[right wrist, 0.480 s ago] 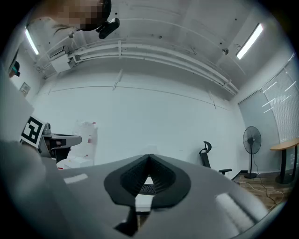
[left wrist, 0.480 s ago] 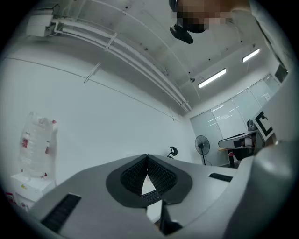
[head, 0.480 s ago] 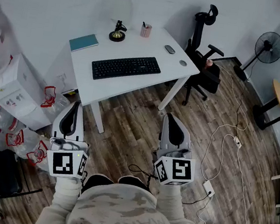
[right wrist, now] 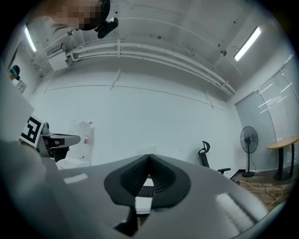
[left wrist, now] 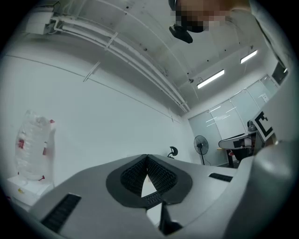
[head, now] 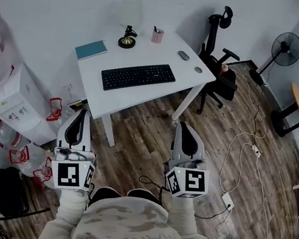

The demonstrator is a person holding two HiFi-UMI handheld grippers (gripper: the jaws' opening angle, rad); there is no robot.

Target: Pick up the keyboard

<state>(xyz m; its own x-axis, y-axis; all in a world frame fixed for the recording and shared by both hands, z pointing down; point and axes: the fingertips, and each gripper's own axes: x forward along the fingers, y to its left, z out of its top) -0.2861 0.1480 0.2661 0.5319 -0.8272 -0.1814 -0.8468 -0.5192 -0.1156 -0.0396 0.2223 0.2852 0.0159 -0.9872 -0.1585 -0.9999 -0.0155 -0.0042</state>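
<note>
Keyboard (head: pixel 138 76), black, lies across the middle of the white desk (head: pixel 141 99), parallel to its long edges, in the head view. A teal notebook (head: pixel 91 49) sits by the desk's back left corner, a lamp (head: pixel 127 39) and a pen cup (head: pixel 157 35) stand along the back edge, and a mouse (head: pixel 183 55) lies near the back right corner. The left gripper (head: pixel 78 113) and right gripper (head: pixel 185 126) hang over the wooden floor, well short of the desk, each with a black-and-white marker cube. Lettering on the person's top shows upside down and cannot be read surely.

Left gripper view: the left gripper (left wrist: pixel 147 158) has its jaws pressed together on nothing, and a fan (left wrist: pixel 201 144) stands far off.

Right gripper view: the right gripper (right wrist: pixel 149 158) is likewise closed and empty. A sliver of the keyboard (right wrist: pixel 145 190) on the desk shows through the gap below its tips. An office chair (right wrist: pixel 204 155) and the fan (right wrist: pixel 248 140) stand to the right.
</note>
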